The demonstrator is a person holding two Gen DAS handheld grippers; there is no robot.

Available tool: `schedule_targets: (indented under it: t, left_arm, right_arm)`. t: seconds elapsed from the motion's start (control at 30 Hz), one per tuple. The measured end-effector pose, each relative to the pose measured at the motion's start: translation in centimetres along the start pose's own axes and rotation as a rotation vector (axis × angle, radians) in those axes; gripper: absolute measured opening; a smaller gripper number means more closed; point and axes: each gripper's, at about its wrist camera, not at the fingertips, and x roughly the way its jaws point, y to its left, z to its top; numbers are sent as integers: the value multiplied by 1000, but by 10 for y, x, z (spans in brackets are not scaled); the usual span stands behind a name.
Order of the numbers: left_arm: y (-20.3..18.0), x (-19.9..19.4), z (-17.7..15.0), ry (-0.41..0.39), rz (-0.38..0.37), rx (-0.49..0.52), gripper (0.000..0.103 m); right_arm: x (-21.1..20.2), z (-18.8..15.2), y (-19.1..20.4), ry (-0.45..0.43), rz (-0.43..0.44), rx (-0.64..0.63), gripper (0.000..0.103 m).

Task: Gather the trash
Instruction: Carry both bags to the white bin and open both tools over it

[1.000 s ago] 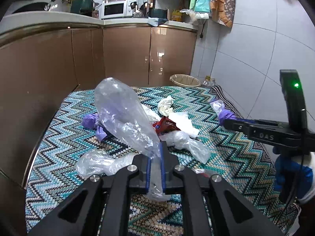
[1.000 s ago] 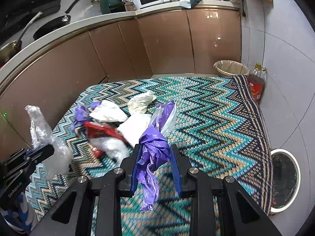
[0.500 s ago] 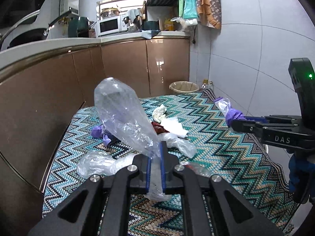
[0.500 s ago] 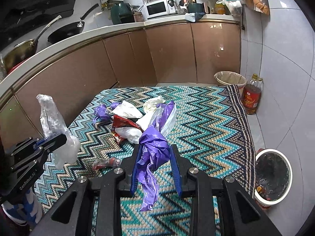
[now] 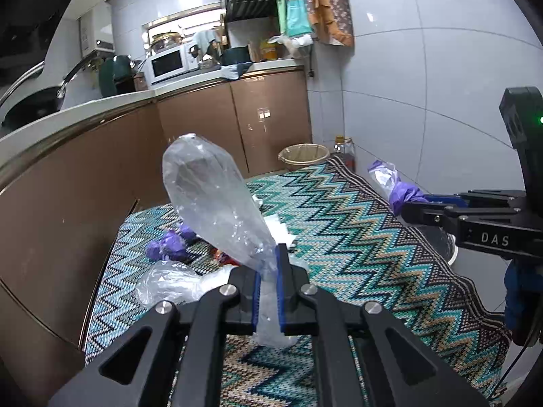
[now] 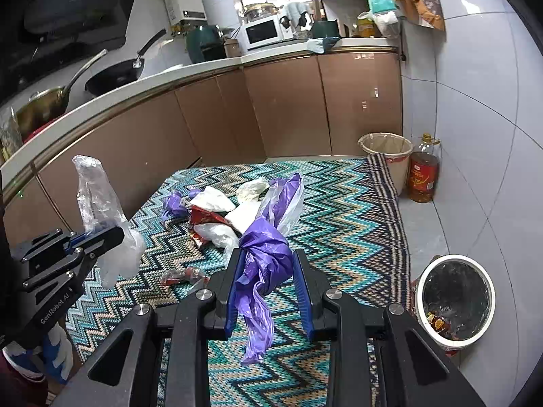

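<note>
Pinching clear bag (image 5: 217, 203) (L jaws), purple bag (image 6: 268, 251) (R jaws); white bin (image 6: 454, 298) R view only.

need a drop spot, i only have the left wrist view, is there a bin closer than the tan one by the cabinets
Observer: Yes. The right wrist view shows a white-rimmed bin on the tiled floor just off the rug's right edge.
Operator: anything in it already
Observer: It has a dark liner and some red and yellow scraps at the bottom.
Operator: what's the right gripper carrying, i only see a bit of purple
Observer: The right gripper is shut on a purple plastic bag; a loose tail hangs below the fingers.
Operator: any small trash left near me
Observer: A small red wrapper lies on the rug near the left gripper.
</note>
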Motion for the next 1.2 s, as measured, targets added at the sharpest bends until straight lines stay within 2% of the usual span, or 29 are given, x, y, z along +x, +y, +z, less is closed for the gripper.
schedule_targets:
  t: [0.37,0.63,0.87,1.07,1.2]
  left_arm:
    - [-59,29,22,25,-45,128,7]
    - [-124,66,42,44,-129,229,7]
    - [-194,119,69,96,-272,258,7]
    - [-261,181,106,167,-449,190,7]
    - [-295,216,117,210,-537,129,9]
  right_arm:
    - [-23,-9,-55,-53,-40,82,27]
    - [-35,-25,-116,-71,-110,192,27]
    - [-38,-38,-181,-63,-205,287,27]
    - [-27,-47,-246,-27,-304,356,27]
    - [-12,-55,-283,5,-340,389,27]
